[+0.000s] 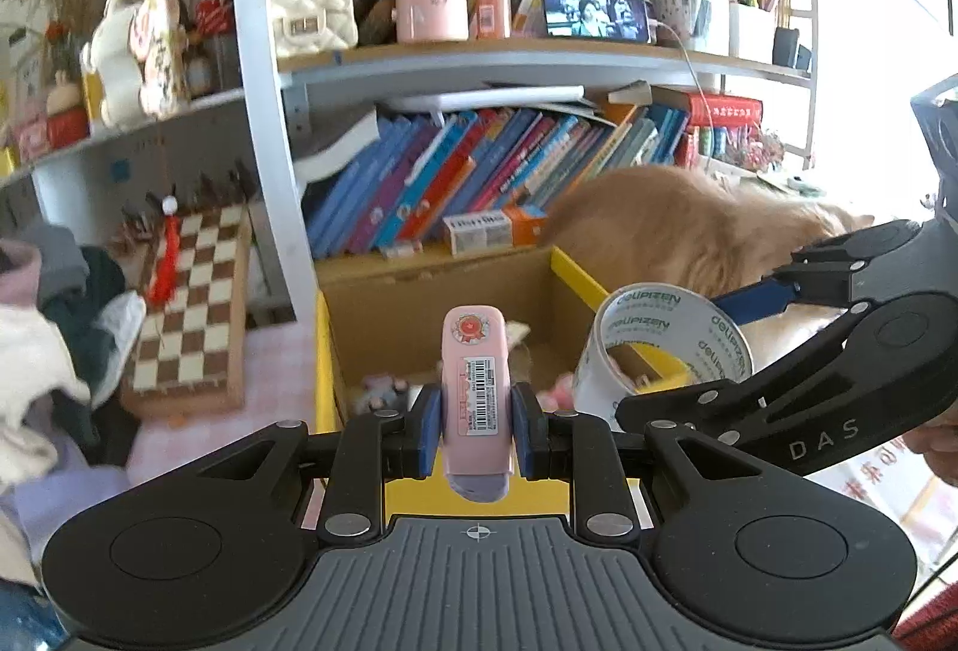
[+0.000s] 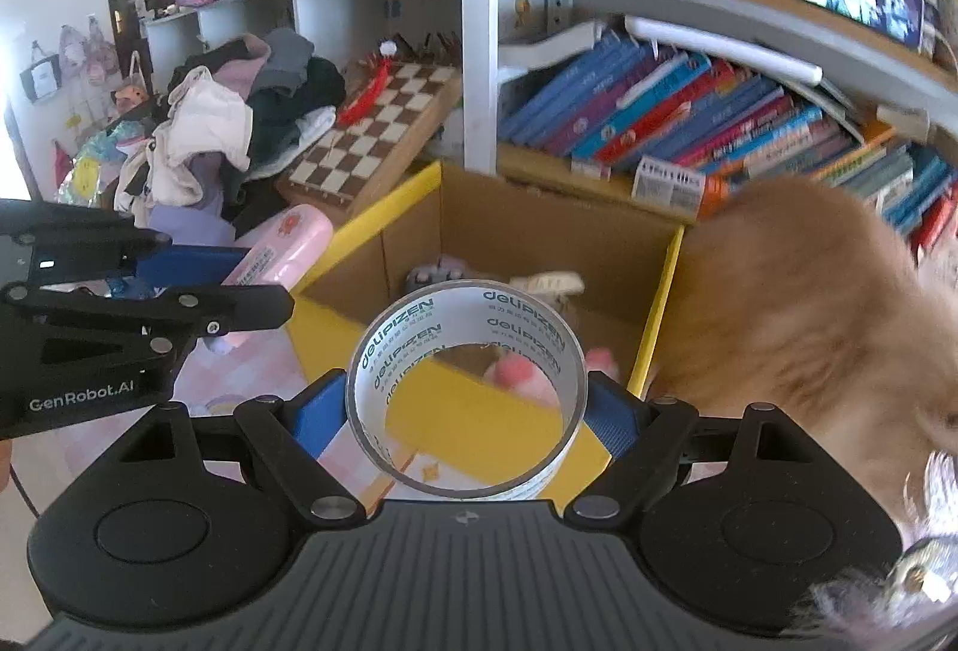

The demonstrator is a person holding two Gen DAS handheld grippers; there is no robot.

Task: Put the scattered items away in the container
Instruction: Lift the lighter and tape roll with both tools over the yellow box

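My left gripper point(image 1: 476, 429) is shut on a pink case point(image 1: 476, 387) with a barcode label, held upright just over the near edge of the cardboard box point(image 1: 431, 291) with yellow flaps. My right gripper point(image 2: 467, 411) is shut on a roll of clear tape point(image 2: 467, 387) with green lettering, held over the box's near flap point(image 2: 479, 429). In the left wrist view the tape roll point(image 1: 664, 351) and right gripper point(image 1: 742, 345) show at right. In the right wrist view the pink case point(image 2: 281, 247) and left gripper point(image 2: 197, 279) show at left. Small pink and plush items point(image 2: 515, 369) lie inside the box.
An orange cat point(image 2: 808, 321) stands against the box's right side. A chessboard point(image 1: 191, 303) and a pile of clothes point(image 2: 239, 112) lie left of the box. A bookshelf point(image 1: 479, 172) full of books rises right behind it.
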